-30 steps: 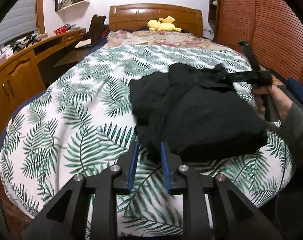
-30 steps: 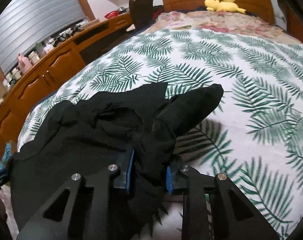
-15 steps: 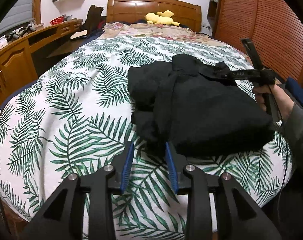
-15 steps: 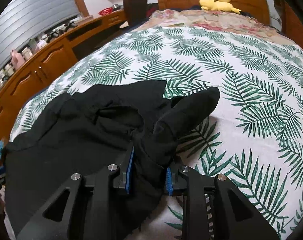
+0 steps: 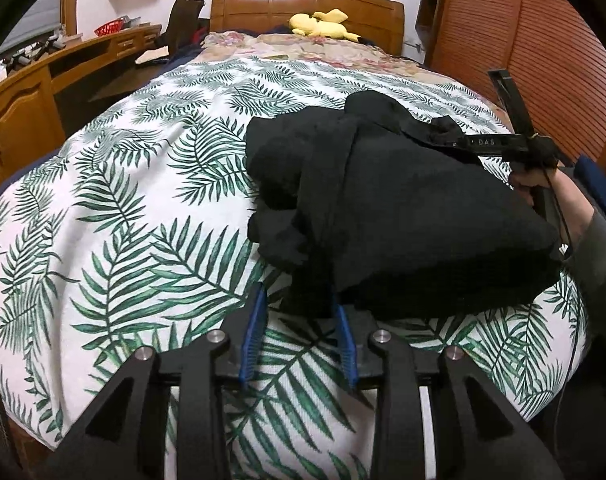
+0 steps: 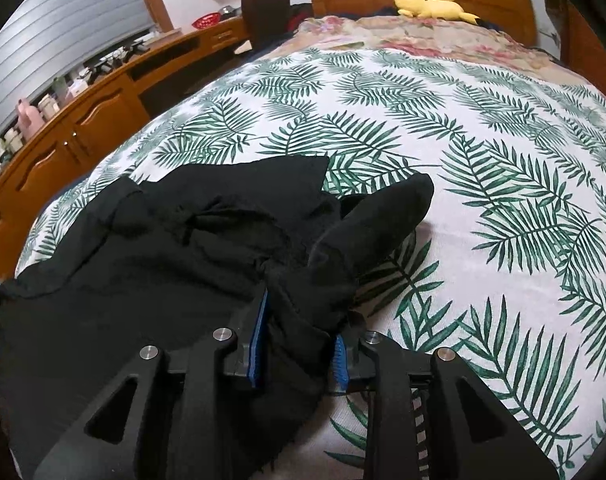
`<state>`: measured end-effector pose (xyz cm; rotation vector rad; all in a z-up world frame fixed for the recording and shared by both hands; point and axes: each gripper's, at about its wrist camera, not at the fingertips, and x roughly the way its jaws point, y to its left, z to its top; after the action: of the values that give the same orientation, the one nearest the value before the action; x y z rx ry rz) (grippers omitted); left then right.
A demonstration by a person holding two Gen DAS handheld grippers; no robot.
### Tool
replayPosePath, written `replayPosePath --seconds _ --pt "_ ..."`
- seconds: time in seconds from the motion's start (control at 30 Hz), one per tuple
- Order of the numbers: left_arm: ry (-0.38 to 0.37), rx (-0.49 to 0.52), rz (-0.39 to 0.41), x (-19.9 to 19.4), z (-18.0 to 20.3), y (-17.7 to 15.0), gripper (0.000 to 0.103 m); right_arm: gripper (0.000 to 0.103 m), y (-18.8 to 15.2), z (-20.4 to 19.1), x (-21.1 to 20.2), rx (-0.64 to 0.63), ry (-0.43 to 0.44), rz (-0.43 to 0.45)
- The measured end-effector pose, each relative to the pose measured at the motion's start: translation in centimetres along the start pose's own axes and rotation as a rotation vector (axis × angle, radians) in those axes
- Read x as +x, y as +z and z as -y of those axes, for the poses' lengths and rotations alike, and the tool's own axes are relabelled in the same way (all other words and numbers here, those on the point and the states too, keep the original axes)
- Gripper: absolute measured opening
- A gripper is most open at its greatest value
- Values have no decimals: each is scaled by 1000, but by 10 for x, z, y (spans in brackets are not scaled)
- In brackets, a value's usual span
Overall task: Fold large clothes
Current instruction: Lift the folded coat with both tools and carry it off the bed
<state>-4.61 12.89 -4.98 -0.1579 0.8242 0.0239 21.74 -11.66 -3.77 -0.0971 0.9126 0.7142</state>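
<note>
A large black garment [image 5: 403, 208] lies bunched on the palm-leaf bedspread [image 5: 135, 200], toward the right side of the bed. My left gripper [image 5: 299, 312] is open, its blue pads either side of the garment's near edge, just touching it. My right gripper [image 6: 301, 320] is shut on a thick fold of the black garment [image 6: 175, 264] and also shows in the left wrist view [image 5: 459, 142] at the garment's far right corner. A sleeve end [image 6: 387, 208] sticks out ahead of the right gripper.
A wooden headboard [image 5: 307, 4] with a yellow plush toy [image 5: 321, 24] is at the far end. A wooden desk and cabinets [image 5: 19, 96] run along the left. A slatted wooden wardrobe [image 5: 543, 40] stands at the right. A floral quilt [image 6: 423, 32] covers the pillows.
My left gripper's jaws have spread a little and moved in to the garment's near edge. The right gripper has kept its hold and barely moved.
</note>
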Motion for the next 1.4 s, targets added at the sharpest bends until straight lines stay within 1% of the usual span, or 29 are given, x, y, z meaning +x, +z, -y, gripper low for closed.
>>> replayPosePath --seconds 0.2,0.27,0.3,0.33,0.37,0.4,0.47,0.5,0.7,0.83,0.9,1.07,1.23,1.33,1.4 --pt "-19 -55 0 4 -4 -1 31 27 0 0 0 -1 0 1" --pt "-12 -48 1 5 -2 -1 30 27 -1 -1 0 0 0 3" --pt "-21 -31 2 4 1 -2 21 26 -1 0 -1 4 2 8" --pt "-28 -19 4 4 3 -2 17 26 -1 0 -1 6 5 14" --pt "-25 -6 11 3 5 -2 10 25 -1 0 -2 5 5 19" --pt "-16 12 18 2 9 -3 6 24 -1 -1 -3 2 4 24" --pt "15 47 44 -3 16 -3 3 23 0 -6 -7 -14 -7 44" --pt "21 49 64 -7 18 -3 3 22 0 -9 -8 -23 -15 52" --pt "21 25 154 -33 7 0 2 19 8 -29 -26 -64 -23 123" --pt "45 7 200 -51 -21 -3 2 19 12 -61 -37 -111 -14 153" --pt "51 -8 218 -60 -40 -5 2 18 16 -85 -37 -135 -13 162" --pt "99 -45 258 -85 -95 -10 2 18 39 -149 -10 -220 -14 130" --pt "184 -64 302 -118 -155 -10 1 18 72 -224 17 -301 13 136" --pt "242 -90 325 -136 -193 -8 1 18 96 -276 35 -336 50 155" --pt "283 -100 342 -149 -214 -6 2 18 108 -302 42 -356 66 171"
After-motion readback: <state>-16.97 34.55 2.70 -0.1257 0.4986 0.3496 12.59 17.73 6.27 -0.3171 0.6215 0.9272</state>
